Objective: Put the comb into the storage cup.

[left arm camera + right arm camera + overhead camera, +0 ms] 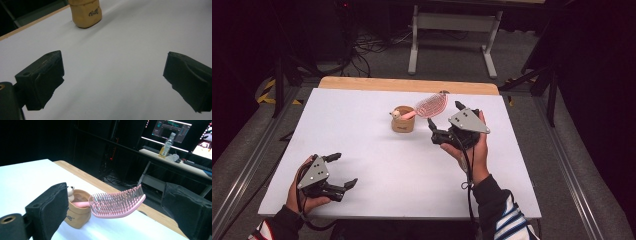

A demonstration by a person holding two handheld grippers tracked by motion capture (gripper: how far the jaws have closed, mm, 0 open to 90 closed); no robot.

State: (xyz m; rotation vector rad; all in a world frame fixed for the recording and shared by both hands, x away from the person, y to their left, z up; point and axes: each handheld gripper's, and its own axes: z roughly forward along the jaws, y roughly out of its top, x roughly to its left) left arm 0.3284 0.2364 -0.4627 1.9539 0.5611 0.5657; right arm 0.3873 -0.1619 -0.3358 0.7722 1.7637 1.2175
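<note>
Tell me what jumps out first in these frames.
The pink hairbrush stands out, its handle resting in a small tan pouch near the far middle of the white table, bristle head jutting out over the rim. The right tongs sit open just beside it; the left tongs wait open at the near left edge.

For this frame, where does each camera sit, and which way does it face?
High view: above the person's side, facing forward and down on the white table; forearms, both hands.
Left gripper view: on the left gripper, low over the table; open jaws.
Right gripper view: on the right gripper, facing the pink brush; open jaws.
All share the tan cup.
</note>
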